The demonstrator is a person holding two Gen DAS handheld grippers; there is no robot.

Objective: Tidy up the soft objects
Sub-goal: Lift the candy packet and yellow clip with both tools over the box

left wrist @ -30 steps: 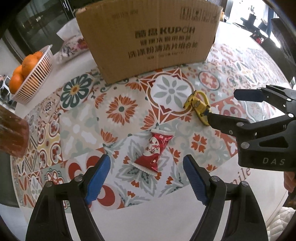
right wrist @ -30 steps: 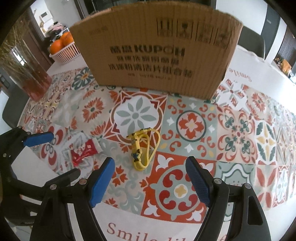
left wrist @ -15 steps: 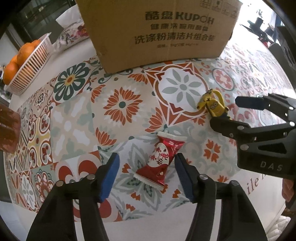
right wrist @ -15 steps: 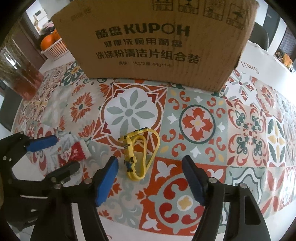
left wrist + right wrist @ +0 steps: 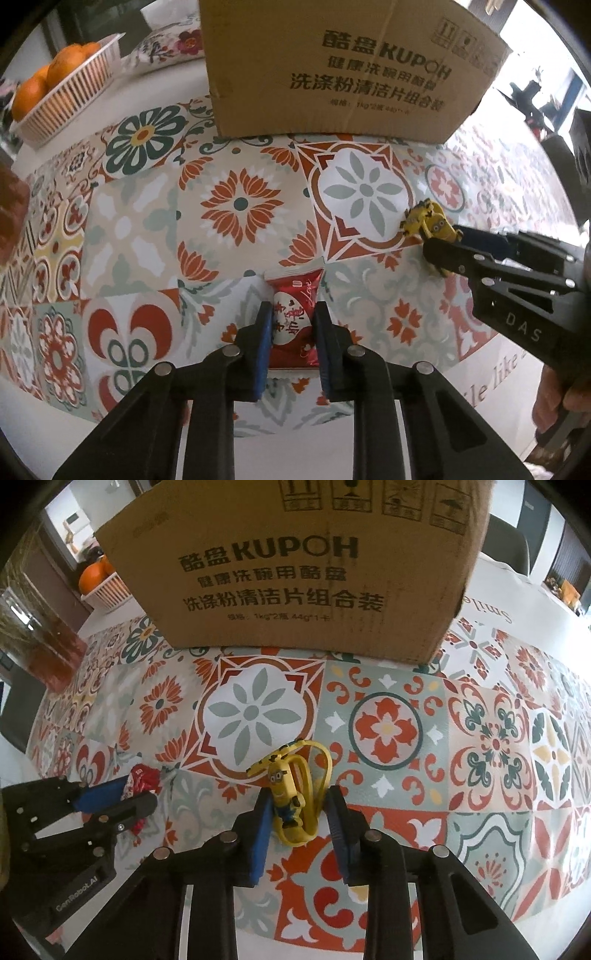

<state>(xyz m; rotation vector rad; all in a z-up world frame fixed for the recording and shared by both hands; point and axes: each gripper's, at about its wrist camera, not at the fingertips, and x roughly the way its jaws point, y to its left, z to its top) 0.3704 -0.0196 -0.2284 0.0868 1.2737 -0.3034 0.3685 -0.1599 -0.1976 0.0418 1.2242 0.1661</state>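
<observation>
Patterned tabletop (image 5: 129,229) with cardboard box (image 5: 351,70) at far edge, orange basket (image 5: 70,99) far left. Left gripper (image 5: 293,325) clenched on red candy packet (image 5: 295,317); right gripper (image 5: 297,812), jaws just closing, flanks yellow toy (image 5: 288,794), grasp uncertain

White basket (image 5: 70,96) of oranges (image 5: 72,66), amber vase (image 5: 48,642) — possibly glass

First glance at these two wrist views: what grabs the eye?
The big cardboard box with bold printed lettering fills the back of both views, standing on a loud patterned tablecloth. In front, the left gripper is clamped on a red candy packet, and the right gripper has just been closing around a yellow cartoon keychain, its right pad not clearly touching. A basket of oranges sits far left.
</observation>
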